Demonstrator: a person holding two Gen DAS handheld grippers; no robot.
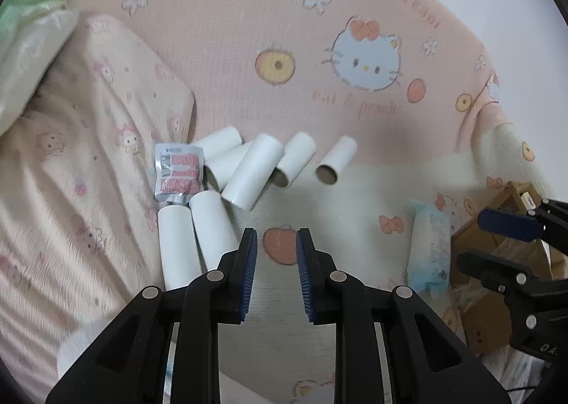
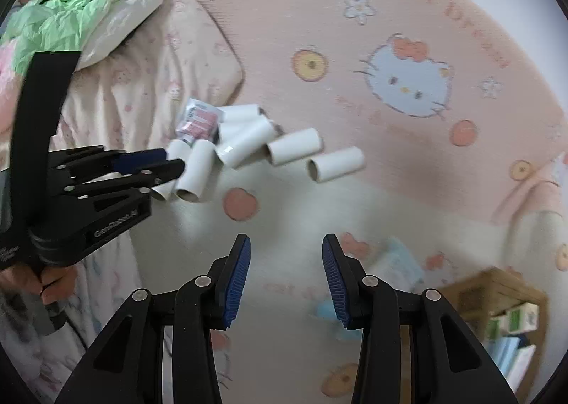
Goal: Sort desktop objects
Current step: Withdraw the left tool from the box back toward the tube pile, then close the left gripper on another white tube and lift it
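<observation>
Several white cardboard tubes [image 1: 254, 170] lie in a loose heap on a pink cat-print blanket [image 1: 284, 14], one tube [image 1: 335, 161] a little apart to the right. A silver and red sachet [image 1: 177, 171] rests against the heap's left side. My left gripper [image 1: 277, 237] hovers just in front of the tubes, open with nothing between its blue pads. My right gripper [image 2: 285, 242] is open and empty too, nearer the blanket's front. The right wrist view also shows the tubes [image 2: 245, 145], the sachet [image 2: 198, 122] and the left gripper [image 2: 172, 161] reaching toward the nearest tubes.
A blue and white tissue packet [image 1: 427, 248] lies right of the left gripper. A brown cardboard box [image 2: 497, 290] holding small cartons stands at the right. A pink-print pillow [image 1: 88, 120] and a green plastic bag [image 2: 81, 10] fill the left. A hand [image 2: 46, 280] grips the left tool.
</observation>
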